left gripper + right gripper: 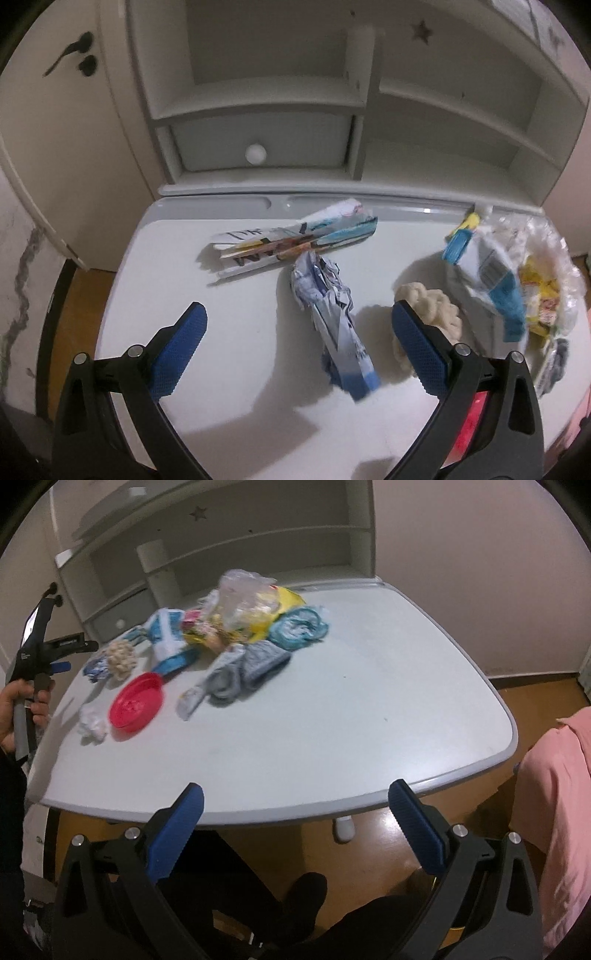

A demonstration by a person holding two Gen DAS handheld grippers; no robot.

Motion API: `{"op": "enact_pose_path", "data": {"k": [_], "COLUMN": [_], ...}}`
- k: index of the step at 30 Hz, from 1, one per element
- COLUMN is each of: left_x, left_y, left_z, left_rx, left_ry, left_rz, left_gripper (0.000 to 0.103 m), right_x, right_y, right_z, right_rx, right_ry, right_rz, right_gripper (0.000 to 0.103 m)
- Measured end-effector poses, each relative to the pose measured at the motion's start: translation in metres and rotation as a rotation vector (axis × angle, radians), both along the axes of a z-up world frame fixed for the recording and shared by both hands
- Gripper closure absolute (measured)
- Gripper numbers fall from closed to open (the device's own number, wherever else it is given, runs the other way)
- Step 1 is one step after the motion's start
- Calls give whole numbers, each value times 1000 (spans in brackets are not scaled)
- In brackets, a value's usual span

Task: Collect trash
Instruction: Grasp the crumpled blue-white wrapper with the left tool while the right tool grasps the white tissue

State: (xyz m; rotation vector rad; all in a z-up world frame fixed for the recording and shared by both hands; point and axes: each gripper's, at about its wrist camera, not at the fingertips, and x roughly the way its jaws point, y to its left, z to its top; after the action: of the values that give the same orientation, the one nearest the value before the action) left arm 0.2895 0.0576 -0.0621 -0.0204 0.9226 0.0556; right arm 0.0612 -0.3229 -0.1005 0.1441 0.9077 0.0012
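Blue-padded fingers of the left gripper (299,350) are standing wide apart, gripping nothing, hovering over a crumpled blue-and-white paper (332,325) on the desk (221,369). Right gripper (295,827) fingers are likewise spread and empty, hanging off the desk's near edge. Collecting seems barely begun: all the trash is lying on the desk, and no bin is showing. Counted: one folded drawing (295,240), one cream wad (432,310), one red lid (136,701), one white tissue ball (91,723), one plastic bag of scraps (247,602), several blurred wrappers.
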Motion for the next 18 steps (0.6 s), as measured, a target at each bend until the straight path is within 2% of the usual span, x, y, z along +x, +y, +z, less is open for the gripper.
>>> {"op": "enact_pose_path", "data": {"k": [2, 4, 6, 7, 9, 12, 14, 18], "left_x": [6, 9, 10, 9, 5, -10, -23, -51], "left_y": [-2, -3, -1, 0, 1, -1, -2, 8], "left_z": [-6, -14, -20, -23, -24, -14, -8, 7], "left_rx": [9, 17, 13, -4, -33, 3, 21, -6], "left_ry": [16, 31, 37, 41, 28, -23, -48, -83], "left_rz": [-8, -12, -23, -35, -64, -97, -123, -148], "left_gripper": [12, 26, 47, 52, 83, 85, 85, 85], "right_x": [10, 21, 34, 39, 50, 64, 71, 80], "right_y": [-2, -4, -1, 1, 10, 47, 86, 173], "right_z": [-2, -3, -2, -1, 1, 7, 12, 21], "right_rx": [5, 23, 36, 40, 41, 49, 38, 8], "right_ry": [11, 26, 35, 37, 36, 31, 20, 7], "right_rz": [-11, -21, -18, -15, -10, 75, 170, 377], "right_gripper": [6, 6, 6, 6, 6, 6, 6, 6]}}
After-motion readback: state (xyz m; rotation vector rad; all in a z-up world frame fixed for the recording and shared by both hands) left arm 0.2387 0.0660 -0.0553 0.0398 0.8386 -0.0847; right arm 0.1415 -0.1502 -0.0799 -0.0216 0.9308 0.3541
